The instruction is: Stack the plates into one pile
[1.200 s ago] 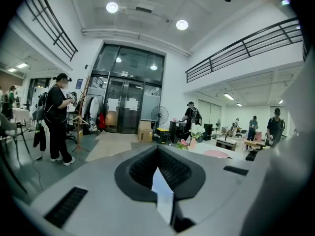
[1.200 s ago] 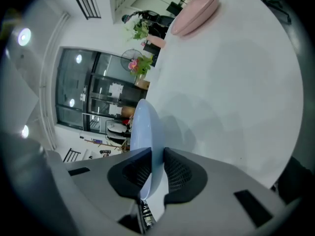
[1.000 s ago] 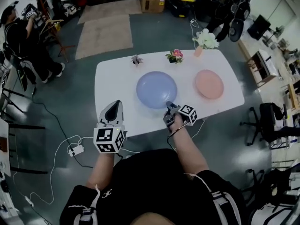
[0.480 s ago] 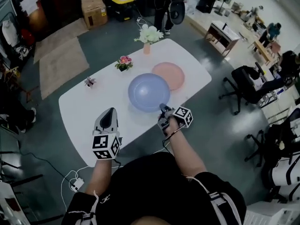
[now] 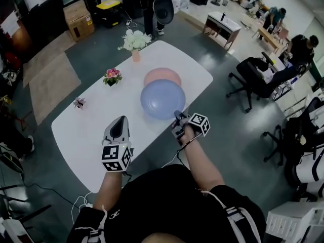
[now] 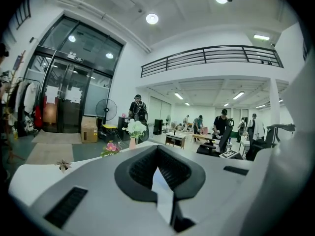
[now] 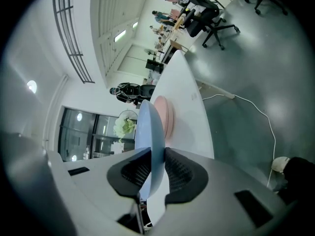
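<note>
A large blue plate (image 5: 163, 99) hangs over the white table (image 5: 96, 130), and its far edge overlaps the near edge of a smaller pink plate (image 5: 162, 76) that lies flat. My right gripper (image 5: 177, 116) grips the blue plate's near rim. In the right gripper view the blue plate (image 7: 147, 127) stands edge-on between the black pads (image 7: 179, 168), with the pink plate (image 7: 165, 114) just behind it. The right gripper's (image 7: 156, 168) jaws are opening, with the rim still between them. My left gripper (image 5: 119, 120) hovers over the table's near side, shut and empty (image 6: 158, 173).
Along the table's far edge stand a vase of white flowers (image 5: 134, 42), a pot of pink flowers (image 5: 112, 76) and a small dark plant (image 5: 79, 103). Office chairs (image 5: 253, 77) are to the right. A cardboard box (image 5: 79, 19) and people are at the back.
The blue plate has been carried in my right gripper toward the pink plate, from well apart to overlapping its edge. My left gripper moved along with it, and the view swung round.
</note>
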{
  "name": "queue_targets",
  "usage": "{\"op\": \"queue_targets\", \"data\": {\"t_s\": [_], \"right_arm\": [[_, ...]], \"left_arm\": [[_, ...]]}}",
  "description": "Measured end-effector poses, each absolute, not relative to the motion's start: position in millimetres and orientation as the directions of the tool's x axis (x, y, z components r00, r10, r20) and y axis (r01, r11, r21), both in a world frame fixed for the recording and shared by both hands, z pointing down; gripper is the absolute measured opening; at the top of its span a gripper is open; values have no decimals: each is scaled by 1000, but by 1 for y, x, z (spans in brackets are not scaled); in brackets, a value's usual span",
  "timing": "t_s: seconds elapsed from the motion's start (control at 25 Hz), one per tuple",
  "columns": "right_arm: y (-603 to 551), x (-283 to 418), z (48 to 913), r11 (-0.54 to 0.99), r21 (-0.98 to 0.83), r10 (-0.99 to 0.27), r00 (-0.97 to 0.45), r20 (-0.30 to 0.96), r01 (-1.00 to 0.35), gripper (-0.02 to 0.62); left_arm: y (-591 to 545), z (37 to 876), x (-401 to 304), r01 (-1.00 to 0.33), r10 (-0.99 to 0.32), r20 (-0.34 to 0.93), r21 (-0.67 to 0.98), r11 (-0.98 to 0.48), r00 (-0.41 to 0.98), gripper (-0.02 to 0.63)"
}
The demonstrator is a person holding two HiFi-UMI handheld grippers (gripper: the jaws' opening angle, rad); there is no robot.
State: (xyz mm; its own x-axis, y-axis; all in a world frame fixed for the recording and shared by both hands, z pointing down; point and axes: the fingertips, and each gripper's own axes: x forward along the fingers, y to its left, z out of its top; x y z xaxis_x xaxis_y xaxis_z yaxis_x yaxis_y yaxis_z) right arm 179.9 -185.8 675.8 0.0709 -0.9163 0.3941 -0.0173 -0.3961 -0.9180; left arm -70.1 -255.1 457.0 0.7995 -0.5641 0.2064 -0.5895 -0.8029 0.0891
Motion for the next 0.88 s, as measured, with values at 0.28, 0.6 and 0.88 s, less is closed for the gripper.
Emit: {"op": "queue_targets", "data": {"t_s": [0.28, 0.6, 0.88], "right_arm": [[-226, 233, 686, -425, -905, -901, 92, 424, 11, 97], [-287, 277, 702, -490, -871, -866, 94, 491, 42, 107], [-318, 290, 717, -573, -819, -816, 90, 571, 6, 103]], "left_arm": [[-270, 466, -51, -618, -587, 231, 87, -782, 776, 12], [-277, 469, -60, -683, -650, 264, 46, -729, 713, 14], [-275, 472, -85, -748, -712, 287, 26, -663, 641, 14]]}}
